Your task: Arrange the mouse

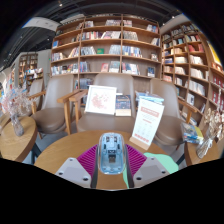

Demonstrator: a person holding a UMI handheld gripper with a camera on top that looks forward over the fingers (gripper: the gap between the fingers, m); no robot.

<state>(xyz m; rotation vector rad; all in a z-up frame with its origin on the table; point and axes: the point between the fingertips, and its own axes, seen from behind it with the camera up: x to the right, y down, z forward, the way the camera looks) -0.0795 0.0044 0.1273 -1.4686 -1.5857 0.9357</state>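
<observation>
Round wooden surface (75,150) in a room full of bookshelves (108,45).
Mouse (111,153) held tight between the jaws of the gripper (111,162), near the surface's front edge; chairs (100,108) beyond.

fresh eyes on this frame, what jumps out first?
The mouse, pale with a blue-lit face, sits between the gripper fingers, whose magenta pads flank it closely on the round wooden table. Beyond it, armchairs hold propped books and leaflets. Tall bookshelves fill the back wall.
</observation>
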